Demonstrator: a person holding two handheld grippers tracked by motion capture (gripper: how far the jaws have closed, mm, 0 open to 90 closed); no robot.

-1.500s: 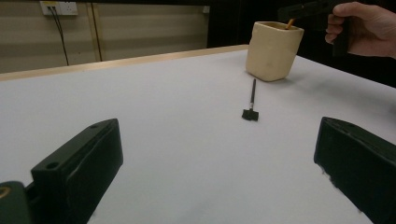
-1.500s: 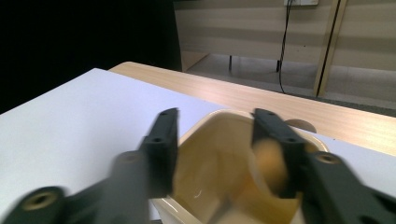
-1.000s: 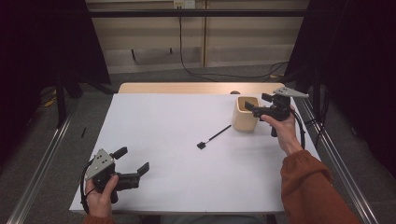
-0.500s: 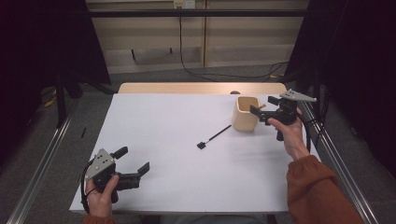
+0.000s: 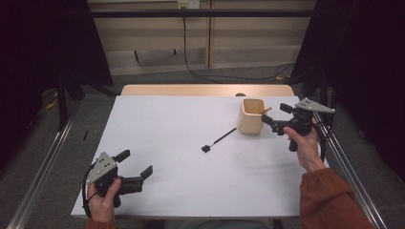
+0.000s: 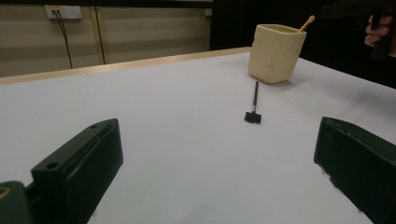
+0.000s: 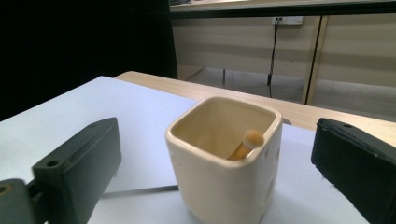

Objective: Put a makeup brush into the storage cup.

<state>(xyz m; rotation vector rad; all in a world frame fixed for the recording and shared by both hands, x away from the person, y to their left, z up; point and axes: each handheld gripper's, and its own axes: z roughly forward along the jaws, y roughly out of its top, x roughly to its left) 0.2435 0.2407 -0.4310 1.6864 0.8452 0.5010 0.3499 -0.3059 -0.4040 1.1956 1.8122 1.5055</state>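
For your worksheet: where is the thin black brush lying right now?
In the high view, the thin black brush lies flat on the white table, right of centre, just left of the square cream ceramic cup.

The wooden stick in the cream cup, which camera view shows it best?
The right gripper view: the wooden stick leans in the near right corner of the cream cup, close and large, its rounded tip clear. The left gripper view shows its tip above the rim, far off. The high view shows a small sliver.
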